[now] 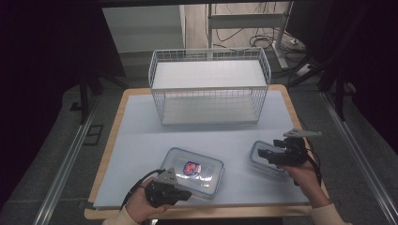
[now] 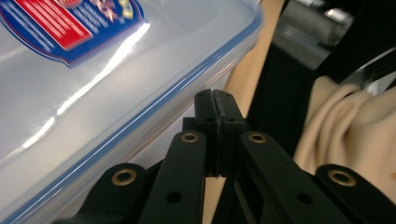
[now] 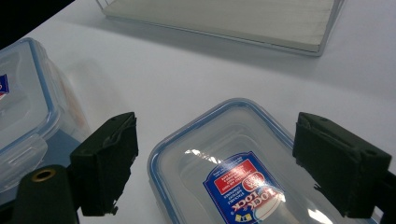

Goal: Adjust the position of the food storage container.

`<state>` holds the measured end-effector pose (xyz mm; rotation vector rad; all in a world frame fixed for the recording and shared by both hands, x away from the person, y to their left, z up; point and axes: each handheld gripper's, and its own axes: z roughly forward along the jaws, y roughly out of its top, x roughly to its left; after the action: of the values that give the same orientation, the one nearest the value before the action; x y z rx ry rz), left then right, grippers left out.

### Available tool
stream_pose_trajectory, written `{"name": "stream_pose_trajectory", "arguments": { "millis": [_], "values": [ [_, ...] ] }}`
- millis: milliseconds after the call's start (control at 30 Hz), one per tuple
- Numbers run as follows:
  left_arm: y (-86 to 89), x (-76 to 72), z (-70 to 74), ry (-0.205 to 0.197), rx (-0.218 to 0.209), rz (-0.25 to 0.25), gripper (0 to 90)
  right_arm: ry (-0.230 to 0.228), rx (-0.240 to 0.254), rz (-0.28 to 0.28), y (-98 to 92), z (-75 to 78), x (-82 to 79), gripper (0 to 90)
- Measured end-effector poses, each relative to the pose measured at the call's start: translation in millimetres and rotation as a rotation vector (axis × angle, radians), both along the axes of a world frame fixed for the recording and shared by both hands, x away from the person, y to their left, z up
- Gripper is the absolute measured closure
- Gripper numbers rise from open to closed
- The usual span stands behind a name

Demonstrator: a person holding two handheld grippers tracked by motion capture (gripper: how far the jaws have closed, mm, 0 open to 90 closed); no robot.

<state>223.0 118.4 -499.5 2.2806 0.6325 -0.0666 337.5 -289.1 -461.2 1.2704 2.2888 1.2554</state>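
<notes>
While clear plastic, 2 rectangular containers (image 1: 193,170) gleam.

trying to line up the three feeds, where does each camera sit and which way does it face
High view: above the person's side, looking forward and down at the table, wire basket, both hands.
Left gripper view: on the left gripper, jaws together beside the large container.
Right gripper view: on the right gripper, jaws wide over the small container; shares both containers with the high view.

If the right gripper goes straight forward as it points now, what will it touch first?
Most likely the small container: in the right gripper view it lies directly ahead, between the open jaws of the right gripper. The jaws look set to pass along its sides, though depth is unclear.
</notes>
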Motion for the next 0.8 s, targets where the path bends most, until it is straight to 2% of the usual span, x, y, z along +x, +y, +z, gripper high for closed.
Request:
{"name": "stream_pose_trajectory", "arguments": {
  "millis": [233, 267, 467, 700, 800],
  "values": [
    [-5.7, 3.5, -6.6, -0.001, 0.029, 0.0, 90.0, 0.007, -0.01, 0.002, 1.6, -1.9, 0.9, 14.1],
    [-7.6, 4.3, -7.4, -0.015, 0.036, 0.004, 90.0, 0.008, -0.012, 0.002, 1.9, -2.2, 1.0, 14.1],
    [-16.0, 9.5, -7.9, -0.018, 0.032, 0.023, 90.0, 0.005, -0.014, 0.008, 2.6, -2.7, 1.3, 14.1],
    [-35.2, 28.4, -8.5, -0.013, 0.023, 0.079, 90.0, 0.002, -0.01, 0.022, 4.1, -5.2, 2.7, 14.1],
    [-43.5, 35.2, -8.3, -0.015, 0.026, 0.086, 90.0, -0.002, -0.011, 0.023, 4.4, -5.0, 2.4, 14.1]
  ]
}}
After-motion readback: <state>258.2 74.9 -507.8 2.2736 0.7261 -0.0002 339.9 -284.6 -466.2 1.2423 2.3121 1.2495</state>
